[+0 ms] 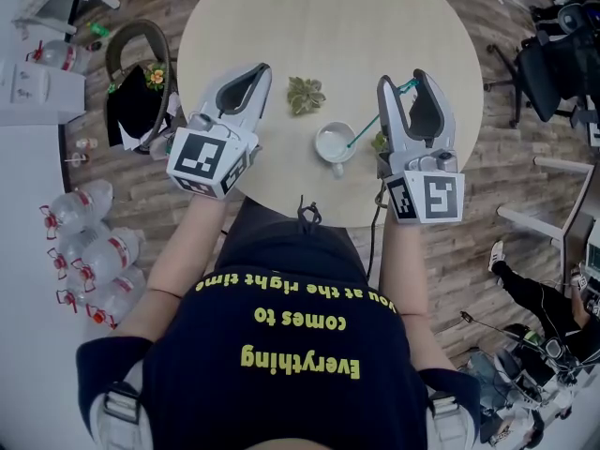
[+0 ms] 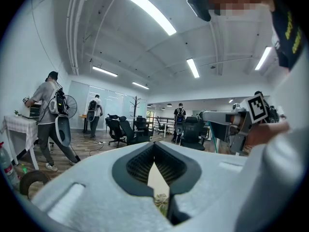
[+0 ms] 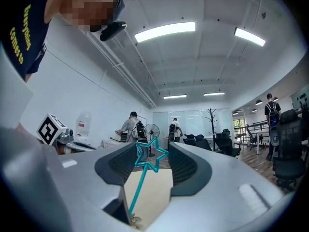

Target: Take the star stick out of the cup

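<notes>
A white cup stands on the round beige table near its front edge. A thin teal star stick slants from the cup's mouth up and to the right. Its hollow star head sits between the jaws of my right gripper. In the right gripper view the stick rises to the star, whose points touch both pads of the right gripper. My left gripper hovers left of the cup, shut and empty, and the left gripper view shows its jaws closed together.
A small leafy plant lies on the table behind the cup, and another bit of greenery lies by the right gripper. A chair with a black bag stands at the table's left, with water bottles on the floor. Office chairs stand at the right.
</notes>
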### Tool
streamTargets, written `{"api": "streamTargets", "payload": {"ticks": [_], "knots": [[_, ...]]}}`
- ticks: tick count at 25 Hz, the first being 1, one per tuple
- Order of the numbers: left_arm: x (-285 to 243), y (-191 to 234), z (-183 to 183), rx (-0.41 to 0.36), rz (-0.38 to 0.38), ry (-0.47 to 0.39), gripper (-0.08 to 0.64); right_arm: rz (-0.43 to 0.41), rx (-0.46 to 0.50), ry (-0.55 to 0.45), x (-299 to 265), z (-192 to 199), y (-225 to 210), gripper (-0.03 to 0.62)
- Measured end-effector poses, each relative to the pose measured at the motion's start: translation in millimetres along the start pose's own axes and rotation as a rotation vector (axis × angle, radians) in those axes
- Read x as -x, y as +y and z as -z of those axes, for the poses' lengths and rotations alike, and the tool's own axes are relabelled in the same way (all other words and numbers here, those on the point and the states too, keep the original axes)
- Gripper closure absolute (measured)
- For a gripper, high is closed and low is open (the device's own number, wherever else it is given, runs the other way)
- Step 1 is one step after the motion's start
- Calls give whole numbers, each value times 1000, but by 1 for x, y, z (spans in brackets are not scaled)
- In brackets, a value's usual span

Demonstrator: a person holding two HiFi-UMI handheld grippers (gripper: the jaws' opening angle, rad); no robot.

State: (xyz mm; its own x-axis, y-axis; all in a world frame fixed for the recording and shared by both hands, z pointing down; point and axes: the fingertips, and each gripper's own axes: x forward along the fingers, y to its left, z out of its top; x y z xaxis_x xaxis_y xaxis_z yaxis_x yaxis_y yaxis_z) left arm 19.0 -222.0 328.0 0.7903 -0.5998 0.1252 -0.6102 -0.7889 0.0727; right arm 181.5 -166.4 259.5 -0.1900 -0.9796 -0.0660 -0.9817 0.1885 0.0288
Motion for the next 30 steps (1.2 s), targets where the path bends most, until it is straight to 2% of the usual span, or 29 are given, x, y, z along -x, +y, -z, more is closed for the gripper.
{"api": "streamTargets", "payload": {"ticks": [3, 9, 23, 30], "knots": [[2, 1, 0, 1, 1, -3, 557, -1, 18, -13, 2, -8, 4, 376], [5, 2, -3, -3, 3, -10, 557, 10, 117, -45, 9, -26, 15, 376], [4, -3, -9, -11, 14, -24, 558, 46, 87, -49, 18, -33, 6, 376], [5, -6, -12, -11, 22, -50, 558, 68, 65, -23, 20, -18, -6, 377]]}}
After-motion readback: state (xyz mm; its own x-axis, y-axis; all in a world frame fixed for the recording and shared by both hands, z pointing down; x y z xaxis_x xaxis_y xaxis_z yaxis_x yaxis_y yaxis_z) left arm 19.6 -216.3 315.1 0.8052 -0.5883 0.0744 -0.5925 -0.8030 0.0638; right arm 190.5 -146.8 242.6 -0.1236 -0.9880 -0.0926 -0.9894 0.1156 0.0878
